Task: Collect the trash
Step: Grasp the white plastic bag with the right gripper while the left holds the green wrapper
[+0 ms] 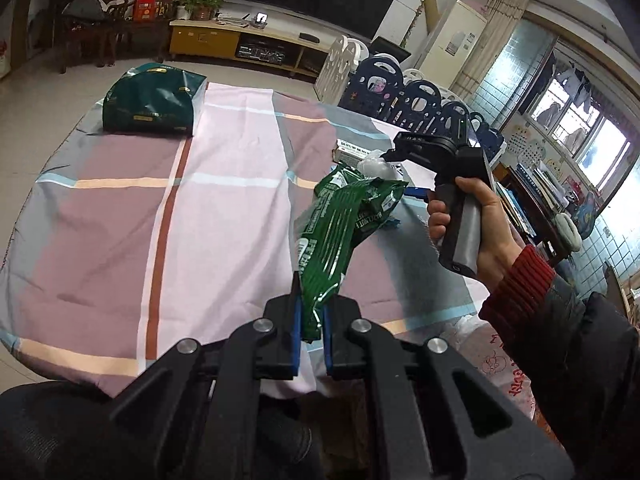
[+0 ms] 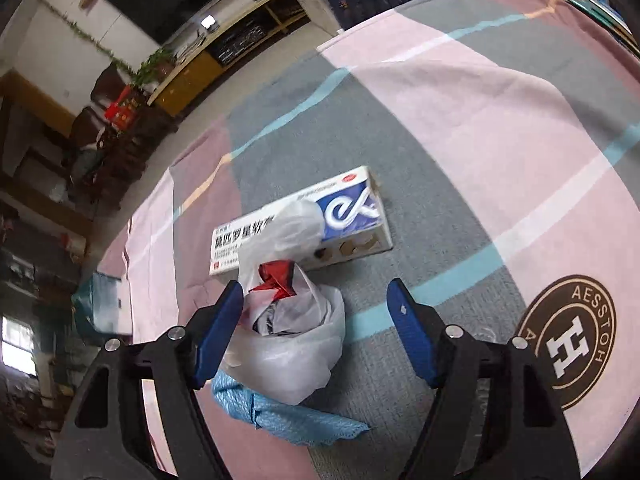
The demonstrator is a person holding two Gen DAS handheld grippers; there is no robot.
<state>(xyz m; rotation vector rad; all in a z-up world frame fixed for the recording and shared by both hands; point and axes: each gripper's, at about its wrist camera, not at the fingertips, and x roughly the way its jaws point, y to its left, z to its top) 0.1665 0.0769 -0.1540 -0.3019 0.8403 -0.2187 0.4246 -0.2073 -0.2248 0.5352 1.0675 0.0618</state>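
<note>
My left gripper (image 1: 311, 330) is shut on a green foil snack wrapper (image 1: 338, 236), which hangs lifted above the checked tablecloth (image 1: 224, 208). In the right wrist view my right gripper (image 2: 316, 334) stands open over a crumpled white plastic bag (image 2: 292, 344) with a red scrap (image 2: 276, 276) in its mouth. The bag lies between the blue pads (image 2: 218, 332), nearer the left one, and no pad presses on it. Behind the bag lies a white and blue medicine box (image 2: 352, 216). A blue cloth (image 2: 280, 416) lies under the bag. In the left wrist view a hand holds the right gripper's handle (image 1: 460, 216).
A dark green gift bag (image 1: 150, 100) sits at the far left corner of the table. A round brown logo (image 2: 568, 340) is printed on the cloth at the right. A white printed plastic bag (image 1: 492, 356) hangs at the table's near right edge. Chairs and a playpen fence stand beyond.
</note>
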